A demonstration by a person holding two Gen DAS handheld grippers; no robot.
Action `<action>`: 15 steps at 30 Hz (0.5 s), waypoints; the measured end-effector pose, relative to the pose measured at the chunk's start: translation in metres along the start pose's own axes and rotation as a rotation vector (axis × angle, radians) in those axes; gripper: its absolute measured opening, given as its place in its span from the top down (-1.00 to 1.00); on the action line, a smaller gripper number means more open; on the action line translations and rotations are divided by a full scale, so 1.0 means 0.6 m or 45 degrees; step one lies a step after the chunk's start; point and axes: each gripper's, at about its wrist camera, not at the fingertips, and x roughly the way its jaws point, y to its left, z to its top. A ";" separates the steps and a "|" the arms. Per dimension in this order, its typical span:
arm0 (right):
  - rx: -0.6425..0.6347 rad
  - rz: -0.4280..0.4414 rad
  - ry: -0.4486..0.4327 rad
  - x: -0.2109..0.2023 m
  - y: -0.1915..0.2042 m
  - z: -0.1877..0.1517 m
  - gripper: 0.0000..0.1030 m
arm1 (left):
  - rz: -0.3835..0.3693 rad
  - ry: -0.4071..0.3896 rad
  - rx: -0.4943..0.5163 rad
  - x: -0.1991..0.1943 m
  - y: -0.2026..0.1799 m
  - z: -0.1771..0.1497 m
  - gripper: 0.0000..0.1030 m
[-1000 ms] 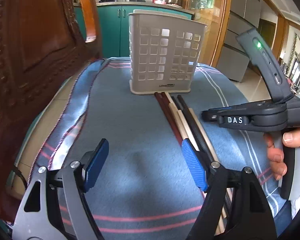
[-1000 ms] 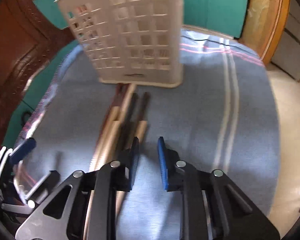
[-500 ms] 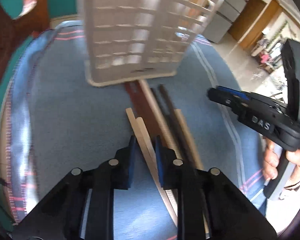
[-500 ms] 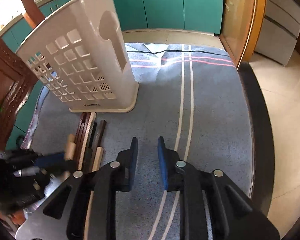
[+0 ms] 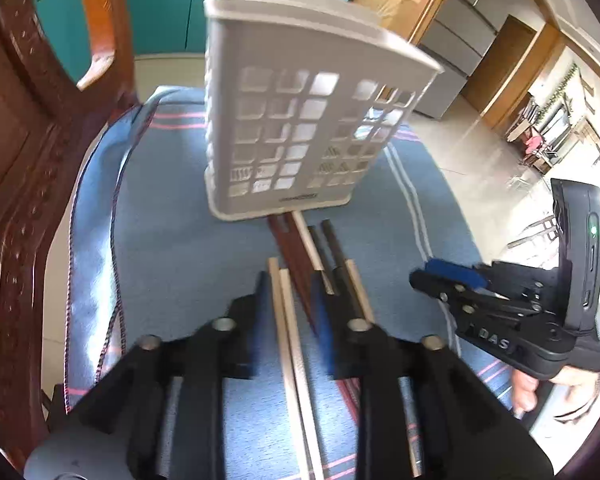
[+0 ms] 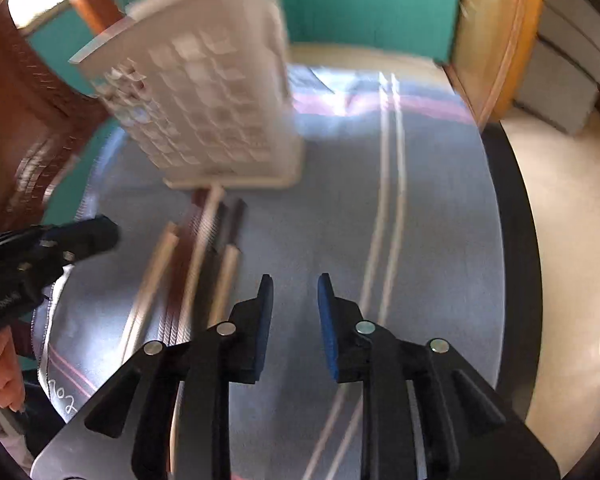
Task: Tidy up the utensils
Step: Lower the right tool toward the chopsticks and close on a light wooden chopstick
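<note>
The left gripper [image 5: 290, 292] hangs over the near part of the table with its jaws opening; two pale chopsticks [image 5: 288, 332] lie side by side in the gap between the blue pads, and the pads stand clear of them on both sides. Just to the right of that pair, the rest of the chopsticks [image 5: 320, 252] lie in a loose bundle on the blue striped cloth [image 5: 172, 248]: dark reddish ones, black ones and a couple more pale ones, all pointing away toward the far edge of the table. Their far tips reach the foot of the white slotted utensil basket [image 5: 296, 120], which stands upright near the far edge, roughly in the middle. The right gripper [image 6: 294, 304] hovers over bare cloth to the right of the bundle, its jaws a little apart and holding nothing; seen from the left wrist it sits near the table's right edge, carried by a hand [image 5: 528, 392]. A carved wooden chair [image 5: 24, 184] stands against the left edge of the table, and teal cabinets [image 5: 168, 4] run along the wall beyond the far edge.
</note>
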 end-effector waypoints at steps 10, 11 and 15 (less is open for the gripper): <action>-0.151 0.057 0.226 0.061 0.078 0.032 0.49 | 0.149 0.103 -0.041 0.029 0.035 -0.029 0.26; -0.160 0.047 0.198 0.065 0.079 0.033 0.42 | 0.161 0.104 -0.041 0.031 0.033 -0.030 0.19; -0.141 0.079 0.141 0.062 0.064 0.030 0.43 | 0.167 0.112 -0.043 0.051 0.038 -0.039 0.18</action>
